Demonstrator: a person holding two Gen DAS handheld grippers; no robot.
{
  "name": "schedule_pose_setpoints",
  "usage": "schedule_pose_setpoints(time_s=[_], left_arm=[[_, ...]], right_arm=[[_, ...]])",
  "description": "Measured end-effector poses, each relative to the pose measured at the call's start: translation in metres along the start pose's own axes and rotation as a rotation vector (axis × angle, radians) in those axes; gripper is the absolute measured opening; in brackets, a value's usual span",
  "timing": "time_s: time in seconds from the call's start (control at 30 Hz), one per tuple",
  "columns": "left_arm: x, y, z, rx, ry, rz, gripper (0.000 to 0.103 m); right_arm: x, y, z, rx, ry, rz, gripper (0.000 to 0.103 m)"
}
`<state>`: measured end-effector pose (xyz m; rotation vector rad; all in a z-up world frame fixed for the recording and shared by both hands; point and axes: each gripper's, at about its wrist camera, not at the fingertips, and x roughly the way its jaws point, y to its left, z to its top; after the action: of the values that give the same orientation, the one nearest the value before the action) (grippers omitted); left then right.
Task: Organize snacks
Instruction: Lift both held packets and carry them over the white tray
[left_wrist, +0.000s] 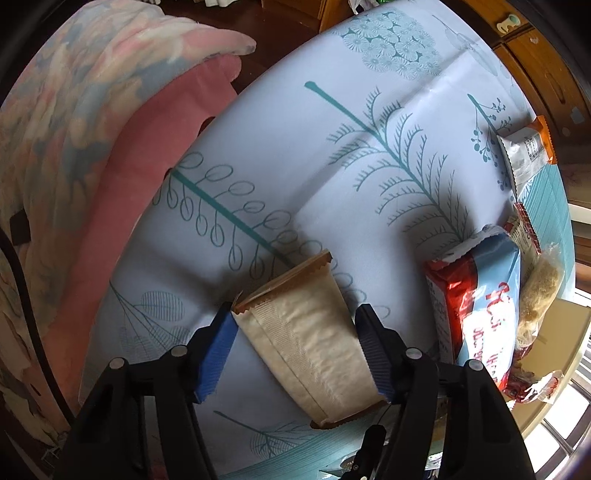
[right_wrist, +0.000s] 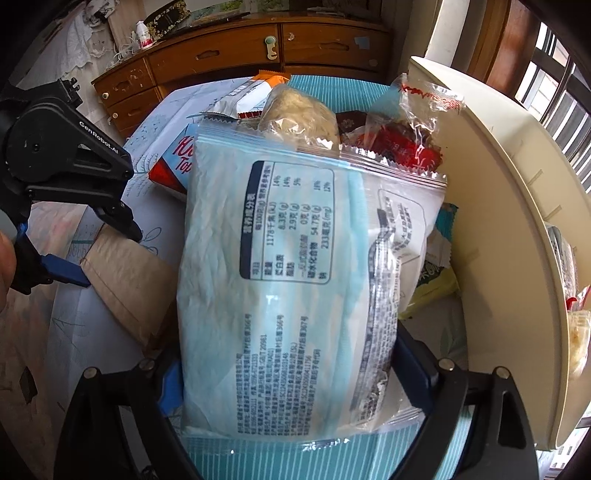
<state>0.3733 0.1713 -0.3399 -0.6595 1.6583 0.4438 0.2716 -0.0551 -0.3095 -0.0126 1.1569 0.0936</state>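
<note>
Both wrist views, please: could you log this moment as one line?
left hand-held gripper: around beige packet on table | right hand-held gripper: holding blue packet | white bin: at right

Both wrist views close above tablecloth (left_wrist: 332, 147), sharing the beige packet (left_wrist: 306, 339).

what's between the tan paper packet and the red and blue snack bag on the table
In the left wrist view, only bare patterned tablecloth and one blue finger pad separate the tan paper packet from the red-and-blue snack bag.
</note>
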Motion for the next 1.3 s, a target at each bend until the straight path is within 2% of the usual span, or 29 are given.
schedule_pose_setpoints(time_s=[0.27, 0.63, 0.83, 1.03, 1.3], left_arm=[[-0.006, 0.011, -0.015, 0.018, 0.025, -0.044, 0.063], [-0.045, 0.03, -0.043, 0.134, -0.042, -0.142, 0.059], [-0.067, 0.033, -0.062, 0.206, -0.069, -0.185, 0.057], [-0.085, 0.052, -0.072, 0.28, -0.127, -0.221, 0.055], [-0.108, 0.068, -0.084, 0.36, -0.202, -0.325, 0.055]], right_arm=[[-0.009, -0.006, -0.009, 0.019, 0.042, -0.006, 0.091], [-0.039, -0.004, -0.037, 0.025, 0.048, -0.032, 0.091], [-0.059, 0.006, -0.046, 0.034, 0.016, -0.059, 0.091], [-0.081, 0.016, -0.053, 0.052, -0.029, -0.086, 0.091], [-0.11, 0.028, -0.063, 0.065, -0.091, -0.128, 0.091]])
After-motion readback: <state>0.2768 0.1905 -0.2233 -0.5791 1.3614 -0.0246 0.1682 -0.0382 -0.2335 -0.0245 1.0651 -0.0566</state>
